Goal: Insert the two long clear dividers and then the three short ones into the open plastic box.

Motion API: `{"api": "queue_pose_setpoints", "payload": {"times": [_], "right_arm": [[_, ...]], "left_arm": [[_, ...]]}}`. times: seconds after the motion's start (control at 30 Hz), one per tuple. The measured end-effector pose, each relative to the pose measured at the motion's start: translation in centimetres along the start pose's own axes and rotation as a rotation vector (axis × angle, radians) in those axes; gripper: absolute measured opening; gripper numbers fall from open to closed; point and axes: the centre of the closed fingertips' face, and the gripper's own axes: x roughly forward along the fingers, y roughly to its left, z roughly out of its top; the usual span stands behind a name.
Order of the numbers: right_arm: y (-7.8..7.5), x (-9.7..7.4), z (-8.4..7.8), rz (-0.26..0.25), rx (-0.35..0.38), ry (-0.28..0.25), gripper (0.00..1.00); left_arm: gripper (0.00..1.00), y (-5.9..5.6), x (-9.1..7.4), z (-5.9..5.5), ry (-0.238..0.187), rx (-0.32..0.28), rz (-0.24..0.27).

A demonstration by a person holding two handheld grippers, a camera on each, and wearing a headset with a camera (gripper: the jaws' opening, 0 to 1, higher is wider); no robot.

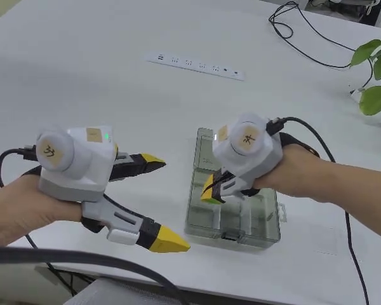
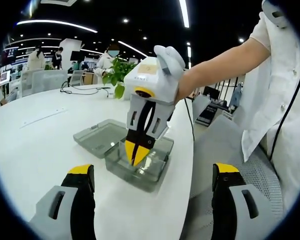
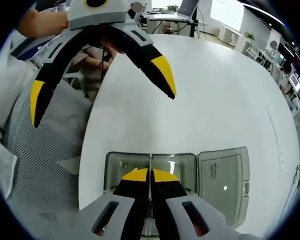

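Box [image 1: 200, 222] is set open on the counter [image 1: 114, 95]. The right claw [image 1: 207, 194] is closed low inside it; whether one of the dividers is pinched cannot be told. The left claw [image 1: 165, 200] is held spread alongside. These are judged light, stiff and slippery, best pinched mid-top-edge.

Plant [image 1: 374, 98] cut by right edge, box [image 1: 200, 219] partly behind right tongs [image 1: 209, 192]

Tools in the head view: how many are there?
2. The left tool is open above the table, left of the box; the right tool is shut, pointing down into the box.
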Motion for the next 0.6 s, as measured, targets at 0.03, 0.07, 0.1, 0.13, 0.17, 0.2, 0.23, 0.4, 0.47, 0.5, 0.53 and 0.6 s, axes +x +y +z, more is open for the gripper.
{"api": "queue_pose_setpoints", "payload": {"times": [0.03, 0.07, 0.1, 0.13, 0.17, 0.2, 0.23, 0.4, 0.47, 0.5, 0.53, 0.6], "right_arm": [[0.01, -0.02, 0.0, 0.0, 0.001, 0.0, 0.02], [0.02, 0.1, -0.07, -0.001, 0.004, 0.001, 0.02], [0.06, 0.19, -0.13, -0.002, 0.002, 0.004, 0.02], [0.09, 0.31, -0.17, -0.004, -0.005, 0.011, 0.02], [0.12, 0.42, -0.17, -0.006, -0.011, 0.017, 0.02], [0.09, 0.43, -0.16, -0.006, -0.019, 0.024, 0.02], [0.06, 0.38, -0.22, -0.006, -0.014, 0.025, 0.02], [-0.03, 0.34, -0.25, -0.009, -0.004, 0.015, 0.03], [-0.01, 0.36, -0.26, -0.016, -0.005, 0.017, 0.03], [-0.01, 0.38, -0.27, -0.02, -0.005, 0.015, 0.03], [-0.03, 0.37, -0.27, -0.022, -0.003, 0.012, 0.03], [-0.11, 0.18, -0.14, -0.03, 0.02, -0.003, 0.04]], "left_arm": [[1.0, 0.01, 0.01, 0.0, -0.001, -0.001, 0.0], [1.0, 0.03, 0.02, -0.03, 0.0, -0.001, 0.0], [1.0, 0.03, 0.03, -0.06, 0.001, -0.001, 0.0], [1.0, 0.04, 0.04, -0.06, 0.001, -0.001, 0.0], [1.0, 0.04, 0.04, -0.07, 0.001, -0.001, 0.001], [1.0, 0.03, 0.04, -0.07, 0.001, -0.002, 0.001], [1.0, 0.02, 0.04, -0.07, 0.001, -0.002, 0.0], [1.0, 0.01, 0.09, -0.22, 0.009, -0.001, 0.001], [1.0, -0.02, 0.12, -0.2, 0.009, -0.002, 0.002], [1.0, -0.05, 0.12, -0.21, 0.01, -0.002, 0.002], [1.0, -0.07, 0.12, -0.21, 0.01, -0.003, 0.002], [1.0, -0.07, 0.1, -0.24, 0.013, -0.003, 0.004]]}}
